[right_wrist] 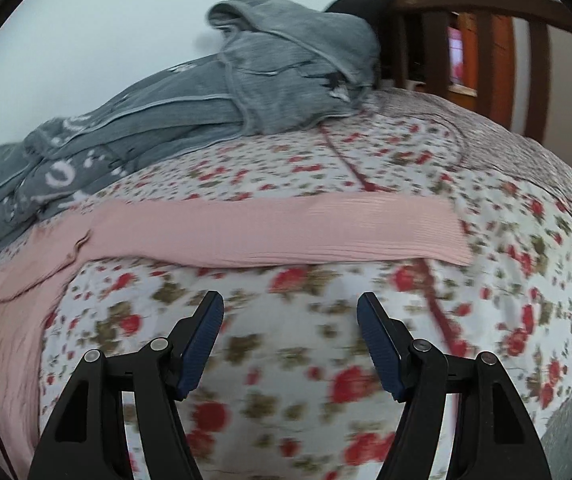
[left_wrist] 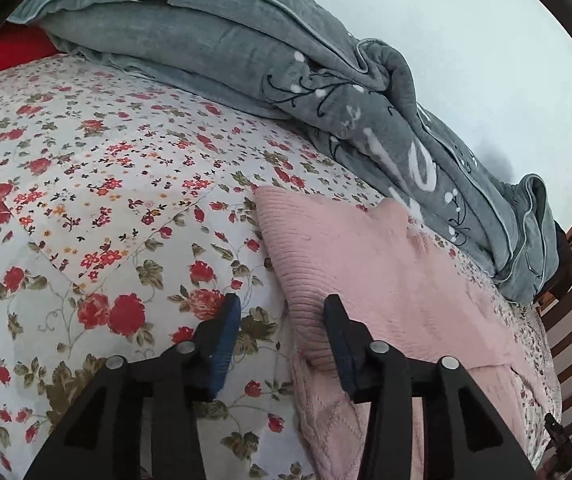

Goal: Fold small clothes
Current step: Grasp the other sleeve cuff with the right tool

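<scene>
Pink sweater (left_wrist: 385, 280) is lying at centre right of the left view, on the floral bed (left_wrist: 86, 184), a folded-over edge just ahead of the fingers. Left gripper (left_wrist: 282, 316) is standing partly open, straddling that edge without pinching it. In the right view the sleeve (right_wrist: 286, 228) is stretching across mid-frame; the right gripper (right_wrist: 289, 320) is hovering wide open and empty below it. Good practice: grip the cuff, carry it low, lay it flat over the body.
</scene>
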Motion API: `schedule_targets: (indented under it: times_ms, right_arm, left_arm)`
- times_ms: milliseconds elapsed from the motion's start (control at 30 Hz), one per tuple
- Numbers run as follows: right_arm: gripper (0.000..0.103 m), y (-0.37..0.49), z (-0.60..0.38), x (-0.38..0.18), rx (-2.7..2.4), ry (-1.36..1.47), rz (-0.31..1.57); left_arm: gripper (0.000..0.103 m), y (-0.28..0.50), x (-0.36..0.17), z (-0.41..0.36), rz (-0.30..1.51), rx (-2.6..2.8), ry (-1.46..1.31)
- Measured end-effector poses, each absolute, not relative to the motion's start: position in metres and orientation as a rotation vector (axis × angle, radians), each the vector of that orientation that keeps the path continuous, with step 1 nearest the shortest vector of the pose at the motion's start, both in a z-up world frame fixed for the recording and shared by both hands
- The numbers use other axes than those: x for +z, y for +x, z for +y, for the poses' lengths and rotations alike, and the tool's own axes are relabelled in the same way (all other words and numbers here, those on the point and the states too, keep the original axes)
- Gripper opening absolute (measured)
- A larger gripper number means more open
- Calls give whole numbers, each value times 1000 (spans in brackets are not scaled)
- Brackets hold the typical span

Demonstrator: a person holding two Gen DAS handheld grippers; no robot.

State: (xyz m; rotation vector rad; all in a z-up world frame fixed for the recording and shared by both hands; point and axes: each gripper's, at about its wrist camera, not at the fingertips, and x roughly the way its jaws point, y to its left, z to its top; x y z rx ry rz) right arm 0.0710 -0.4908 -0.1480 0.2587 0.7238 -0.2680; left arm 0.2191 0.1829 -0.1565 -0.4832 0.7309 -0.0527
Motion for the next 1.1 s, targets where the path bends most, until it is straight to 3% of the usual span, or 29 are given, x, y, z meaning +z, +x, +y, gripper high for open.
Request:
schedule_targets:
  times_ms: [167,433,500,567,667,833,1100]
  right_arm:
    - [68,72,-525,-154,-289,363,730]
    - [68,82,-559,-160,-360,518,671]
    - [60,84,-567,-162,-390,547,651]
    - [44,87,-573,-161,-431,545,640]
    - [9,94,-583,-162,-449,541,646]
    - [6,102,-585,-146,-439,542,631]
    - [6,145,-503,-72,-356,335,538]
  left_arm:
    - [57,223,-156,172,755,-55,-422]
    - [61,229,-157,170,767,-51,-403]
    - [61,231,-157,170,768,-50,-407]
    - [62,232,-157,171,769,-50,-413]
    - [66,234,-157,171,781,-50,-413]
    - [66,234,-157,172,776,-57,-421]
    - [67,228,-156,182,746,-88,-488]
